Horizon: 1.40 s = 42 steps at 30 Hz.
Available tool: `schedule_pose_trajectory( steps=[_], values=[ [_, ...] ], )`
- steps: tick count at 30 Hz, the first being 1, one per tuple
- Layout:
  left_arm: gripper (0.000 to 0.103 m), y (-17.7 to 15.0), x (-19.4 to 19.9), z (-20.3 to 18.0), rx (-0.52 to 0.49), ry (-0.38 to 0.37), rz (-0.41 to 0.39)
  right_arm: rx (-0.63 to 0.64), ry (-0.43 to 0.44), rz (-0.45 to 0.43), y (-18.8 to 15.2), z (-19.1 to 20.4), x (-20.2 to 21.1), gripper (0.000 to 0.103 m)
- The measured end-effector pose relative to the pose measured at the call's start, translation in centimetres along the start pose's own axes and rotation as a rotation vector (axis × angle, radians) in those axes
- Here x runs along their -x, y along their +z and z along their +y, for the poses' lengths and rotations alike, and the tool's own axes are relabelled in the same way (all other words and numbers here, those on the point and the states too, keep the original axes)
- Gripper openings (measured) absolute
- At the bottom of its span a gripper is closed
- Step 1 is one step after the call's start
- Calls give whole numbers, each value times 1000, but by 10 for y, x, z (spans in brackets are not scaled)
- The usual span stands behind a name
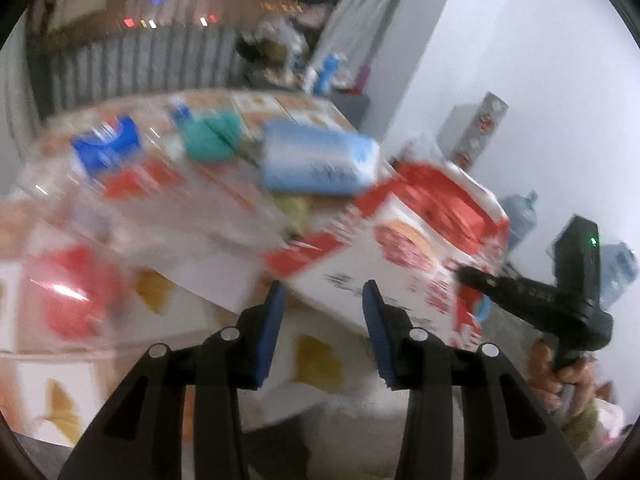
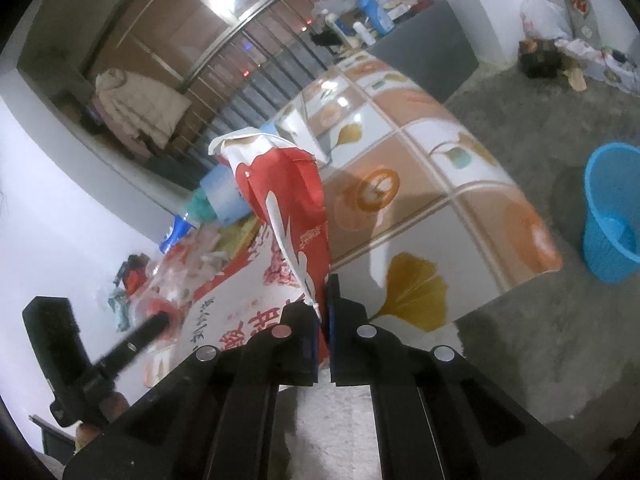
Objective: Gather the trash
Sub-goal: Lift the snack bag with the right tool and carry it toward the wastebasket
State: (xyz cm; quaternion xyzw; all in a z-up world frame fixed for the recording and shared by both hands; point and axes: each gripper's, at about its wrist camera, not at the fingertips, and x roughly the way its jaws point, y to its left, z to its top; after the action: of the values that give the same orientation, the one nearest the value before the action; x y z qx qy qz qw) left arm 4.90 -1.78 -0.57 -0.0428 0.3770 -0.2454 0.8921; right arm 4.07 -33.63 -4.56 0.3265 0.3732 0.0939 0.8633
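Observation:
My right gripper is shut on the lower edge of a red and white paper bag and holds it upright above the table. The same bag shows in the blurred left wrist view, at the right. My left gripper is open and empty, just in front of the bag. Other trash lies on the table: a clear plastic bottle with a red label, a blue wrapper, a green item and a light blue pack.
The table has a tiled cloth with leaf prints. A blue plastic waste basket stands on the grey floor to the right of the table. A railing and cluttered shelf lie beyond.

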Motion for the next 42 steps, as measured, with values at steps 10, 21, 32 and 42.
schedule_pose_trajectory(
  steps=[10,21,32,42],
  values=[
    [40,20,54,64,56,270,-179,-117,72,-33,7,-26,17,2],
    [40,32,26,126,361,117,-56,-103,87,-26,11,-19,14,2],
    [14,39,23,121,358,69,-83,-101,83,-26,13,-19,14,2],
    [3,46,49,105,308,3,-198,-98,73,-31,12,-17,17,2]
  ],
)
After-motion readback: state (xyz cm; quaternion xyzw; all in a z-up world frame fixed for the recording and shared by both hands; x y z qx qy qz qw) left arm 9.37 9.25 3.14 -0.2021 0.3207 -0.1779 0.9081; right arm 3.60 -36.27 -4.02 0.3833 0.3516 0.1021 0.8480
